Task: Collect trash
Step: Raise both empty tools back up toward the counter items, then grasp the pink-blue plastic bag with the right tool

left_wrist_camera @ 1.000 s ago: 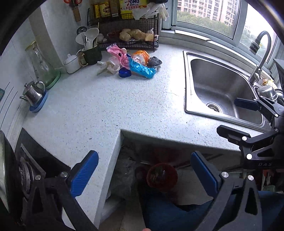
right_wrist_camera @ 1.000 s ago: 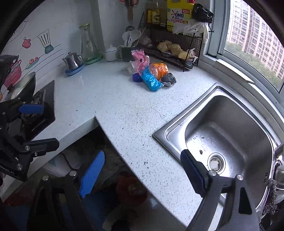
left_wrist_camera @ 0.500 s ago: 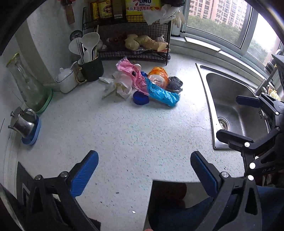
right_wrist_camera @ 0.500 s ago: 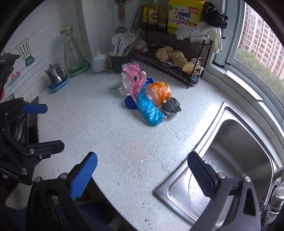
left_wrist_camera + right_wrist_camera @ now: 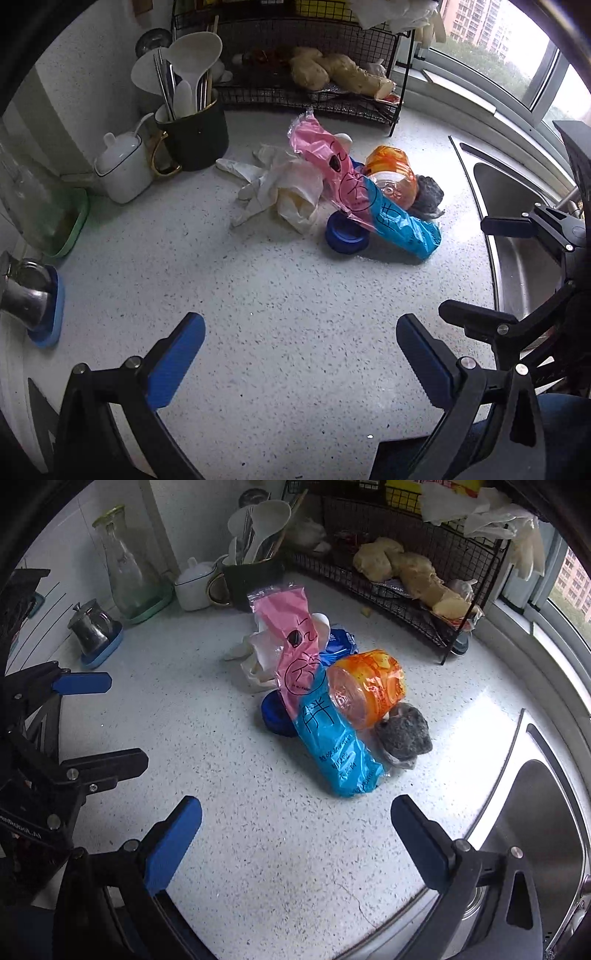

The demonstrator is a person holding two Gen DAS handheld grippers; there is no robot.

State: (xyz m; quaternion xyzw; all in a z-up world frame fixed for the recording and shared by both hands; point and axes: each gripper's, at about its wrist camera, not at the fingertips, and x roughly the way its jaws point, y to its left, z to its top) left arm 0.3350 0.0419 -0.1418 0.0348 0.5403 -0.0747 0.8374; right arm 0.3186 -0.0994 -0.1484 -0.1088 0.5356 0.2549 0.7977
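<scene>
Two views, going one at a time.

Left wrist view
- bench: white speckled stone bench (image 5: pixel 280 295), mostly bare in front, clutter pushed toward the back corner
- left tongs: left tongs (image 5: pixel 301 350) spread wide over bare bench, blue pads, nothing between them
- trash pile: trash pile (image 5: pixel 354 195) sits mid-bench in front of the wire rack, well apart from the tongs
- what's in it: pink and blue bag (image 5: pixel 369 199) draped over a blue lid (image 5: pixel 345 236), orange tub (image 5: pixel 393 177) on its side, dark scrubby lump (image 5: pixel 428 194) touching the tub, crumpled whitish wrapper (image 5: pixel 284 188) on the left
- back wall: wire rack (image 5: pixel 310 96) with ginger-looking roots on it, dark utensil cup (image 5: pixel 195 136), white lidded pot (image 5: pixel 123 166)
- right edge: steel sink (image 5: pixel 517 258), window (image 5: pixel 498 48) with trees and buildings outside, right tongs (image 5: pixel 491 273) poking in over the sink edge

Right wrist view
- right tongs: right tongs (image 5: pixel 295 830) open about as wide as they go, empty, hanging over bare bench just short of the pile
- trash pile: same heap (image 5: pixel 328 698), blue end of the bag nearest, grey lump beside the orange tub
- left side: glass carafe (image 5: pixel 122 572) on a green tray, small steel pot (image 5: pixel 90 627) on a blue coaster, left tongs visible at the frame edge, open too
- right side: sink basin close by, window ledge behind the rack
</scene>
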